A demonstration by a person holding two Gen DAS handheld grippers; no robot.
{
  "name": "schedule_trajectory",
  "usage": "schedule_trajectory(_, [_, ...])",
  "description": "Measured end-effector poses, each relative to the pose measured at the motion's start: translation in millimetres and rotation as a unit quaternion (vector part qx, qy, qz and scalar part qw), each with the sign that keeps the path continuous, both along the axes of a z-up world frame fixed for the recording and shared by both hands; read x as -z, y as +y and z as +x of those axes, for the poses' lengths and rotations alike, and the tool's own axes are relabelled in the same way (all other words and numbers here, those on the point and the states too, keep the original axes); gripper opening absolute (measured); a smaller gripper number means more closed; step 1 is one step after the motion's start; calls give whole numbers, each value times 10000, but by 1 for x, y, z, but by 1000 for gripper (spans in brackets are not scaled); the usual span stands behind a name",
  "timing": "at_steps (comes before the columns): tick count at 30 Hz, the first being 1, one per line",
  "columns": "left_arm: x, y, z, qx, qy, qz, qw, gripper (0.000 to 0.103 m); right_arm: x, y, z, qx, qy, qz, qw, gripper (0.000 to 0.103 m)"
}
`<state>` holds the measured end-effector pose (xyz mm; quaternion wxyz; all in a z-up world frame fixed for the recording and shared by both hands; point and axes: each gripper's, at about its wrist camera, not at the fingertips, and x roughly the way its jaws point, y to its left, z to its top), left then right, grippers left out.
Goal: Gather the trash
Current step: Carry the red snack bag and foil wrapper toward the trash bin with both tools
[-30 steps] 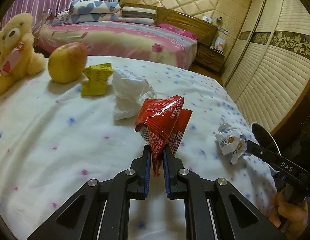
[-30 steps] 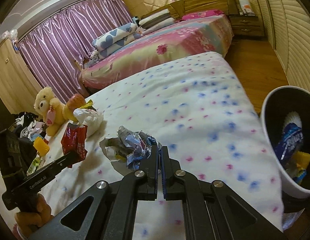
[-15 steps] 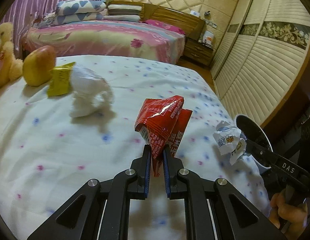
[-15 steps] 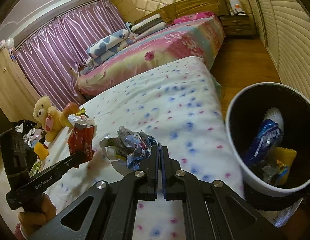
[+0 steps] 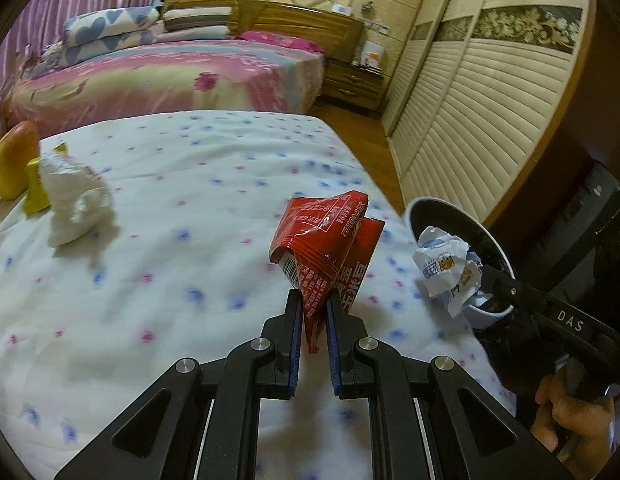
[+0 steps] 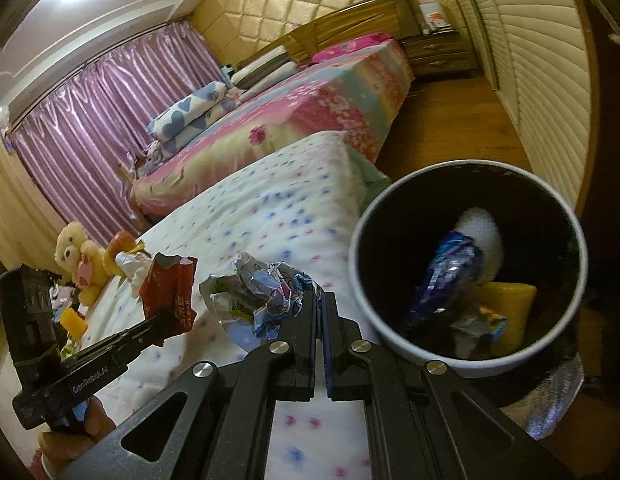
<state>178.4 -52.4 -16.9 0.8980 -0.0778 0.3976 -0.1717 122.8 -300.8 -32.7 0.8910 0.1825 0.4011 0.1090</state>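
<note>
My left gripper (image 5: 313, 300) is shut on a red snack wrapper (image 5: 326, 240) and holds it above the bed's right part. It also shows in the right wrist view (image 6: 169, 292). My right gripper (image 6: 320, 300) is shut on a crumpled white-and-blue wrapper (image 6: 257, 300), held just left of the trash bin (image 6: 466, 364). That wrapper (image 5: 446, 268) hangs at the bin's rim (image 5: 414, 216) in the left wrist view. The bin holds a blue wrapper (image 6: 446, 276) and yellow trash (image 6: 510, 312). A crumpled white paper (image 5: 73, 200) and a yellow wrapper (image 5: 35, 196) lie on the bed at left.
An apple (image 5: 11, 164) lies at the bed's far left. A teddy bear (image 6: 79, 260) sits beyond it. A second bed (image 5: 169, 76) stands behind. Slatted wardrobe doors (image 5: 470, 120) run along the right, with wooden floor (image 6: 450, 120) between.
Both grippers have moved right toward the bin with their wrappers. The bin has grown larger in both views, and the apple and white paper have slid left.
</note>
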Motion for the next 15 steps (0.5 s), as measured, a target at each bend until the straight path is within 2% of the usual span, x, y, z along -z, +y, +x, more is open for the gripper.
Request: schedule_trajectory(15, [-2, -50, 4, 450, -34, 100, 9989, 10, 0, -51, -12, 527, -17, 0, 9986, 2])
